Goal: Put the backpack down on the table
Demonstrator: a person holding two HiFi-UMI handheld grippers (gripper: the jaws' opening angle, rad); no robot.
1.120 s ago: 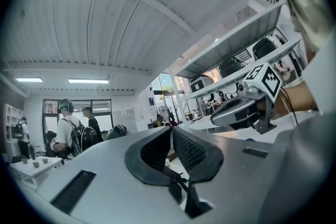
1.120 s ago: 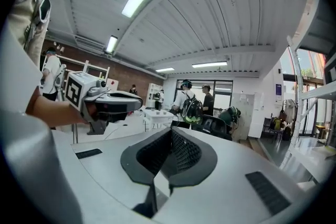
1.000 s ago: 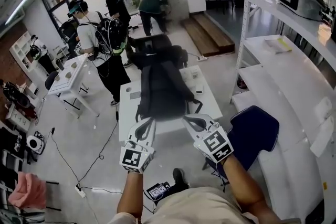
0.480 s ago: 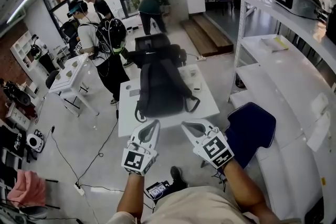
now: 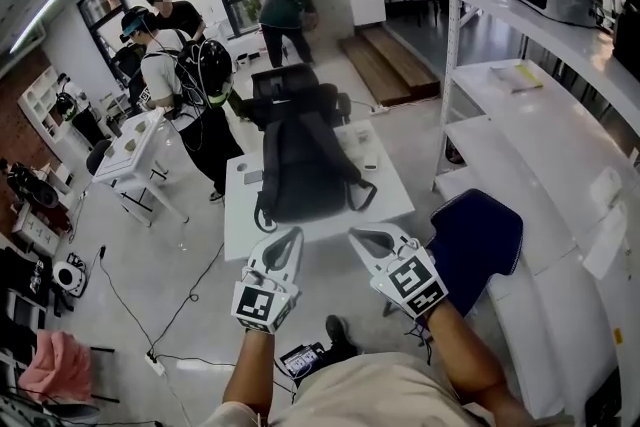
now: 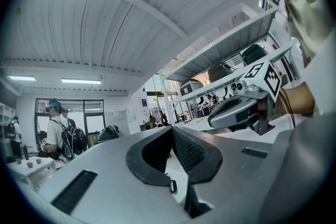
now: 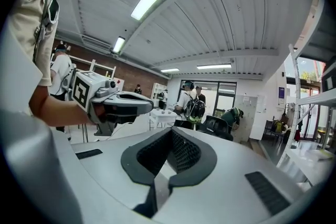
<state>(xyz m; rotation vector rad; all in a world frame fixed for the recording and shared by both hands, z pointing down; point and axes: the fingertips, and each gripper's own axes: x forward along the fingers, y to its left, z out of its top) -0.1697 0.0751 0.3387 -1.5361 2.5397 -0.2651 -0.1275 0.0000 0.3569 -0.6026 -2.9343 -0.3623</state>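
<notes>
The backpack (image 5: 305, 165) lies flat on the table (image 5: 390, 193), so my left gripper (image 5: 291, 237) and right gripper (image 5: 356, 236) sit closed, empty, lower in the frame.

A black backpack (image 5: 300, 165) is laid flat on a white rectangular table (image 5: 390, 190), with its long side running away from the camera. The middle of the tabletop is covered by it, and bare white surface is left on both sides. Its dark straps (image 5: 364, 197) are looped out loosely to left and right at the near end, resting on the tabletop.
</notes>
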